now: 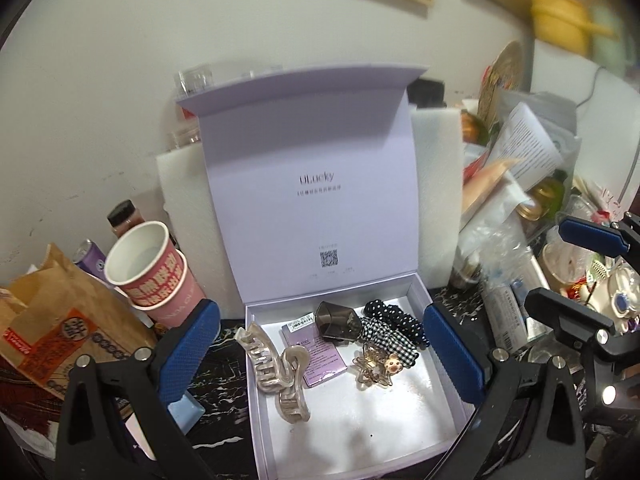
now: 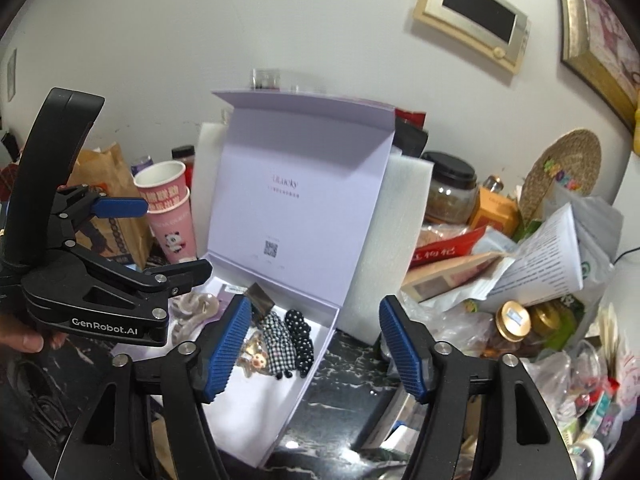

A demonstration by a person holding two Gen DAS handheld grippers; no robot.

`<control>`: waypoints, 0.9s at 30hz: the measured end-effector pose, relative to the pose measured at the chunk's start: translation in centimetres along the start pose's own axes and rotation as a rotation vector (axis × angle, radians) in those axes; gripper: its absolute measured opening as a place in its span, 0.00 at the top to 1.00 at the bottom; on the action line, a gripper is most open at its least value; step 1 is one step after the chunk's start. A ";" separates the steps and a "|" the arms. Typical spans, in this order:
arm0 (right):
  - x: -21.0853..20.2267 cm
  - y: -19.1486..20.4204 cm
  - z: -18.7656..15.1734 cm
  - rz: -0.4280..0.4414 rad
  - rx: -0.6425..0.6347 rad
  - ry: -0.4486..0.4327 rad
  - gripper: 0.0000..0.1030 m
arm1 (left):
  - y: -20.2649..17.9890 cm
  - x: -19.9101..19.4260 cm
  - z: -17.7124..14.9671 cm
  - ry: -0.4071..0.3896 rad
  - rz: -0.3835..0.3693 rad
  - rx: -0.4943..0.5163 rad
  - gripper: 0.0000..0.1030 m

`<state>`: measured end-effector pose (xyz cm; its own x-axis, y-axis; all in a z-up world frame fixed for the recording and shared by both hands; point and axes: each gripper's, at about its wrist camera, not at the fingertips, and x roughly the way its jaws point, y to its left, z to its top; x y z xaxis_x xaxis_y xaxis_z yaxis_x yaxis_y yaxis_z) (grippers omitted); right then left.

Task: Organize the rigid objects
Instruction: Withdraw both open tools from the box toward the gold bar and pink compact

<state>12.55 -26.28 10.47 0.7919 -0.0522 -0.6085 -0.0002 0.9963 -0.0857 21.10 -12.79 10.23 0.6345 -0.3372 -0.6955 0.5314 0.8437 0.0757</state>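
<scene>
Box lid point(image 1: 312, 184) w/ "ULucky" print, QR code point(image 1: 328, 259); smaller text illegible.

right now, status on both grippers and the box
Left gripper open, empty, above the box. Right gripper open, empty. Clips in the box: beige claw clip, gingham bow. Lid up; nothing in the way.

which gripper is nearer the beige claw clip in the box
Left. The left gripper hangs open right above the box, the beige claw clip between its fingers in view. The right gripper sits open off toward the box's right side.
</scene>
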 end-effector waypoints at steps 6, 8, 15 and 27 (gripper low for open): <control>-2.7 0.3 -0.1 -0.015 -0.002 -0.046 0.20 | -0.9 -2.5 -0.7 -0.046 0.003 0.010 0.00; -3.7 0.4 -0.2 -0.017 -0.004 -0.062 0.19 | -1.2 -3.4 -0.9 -0.057 0.003 0.014 0.00; -6.6 1.1 -1.0 -0.021 -0.016 -0.106 0.13 | -1.9 -6.7 -1.5 -0.107 0.006 0.009 0.00; -10.5 1.9 -3.4 -0.011 -0.010 -0.155 0.02 | -2.7 -10.3 -4.3 -0.145 0.012 0.005 0.00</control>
<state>2.21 -24.05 14.01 0.8767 -0.0509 -0.4784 0.0031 0.9950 -0.1001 10.69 -9.79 14.07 0.7150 -0.3845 -0.5839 0.5262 0.8458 0.0874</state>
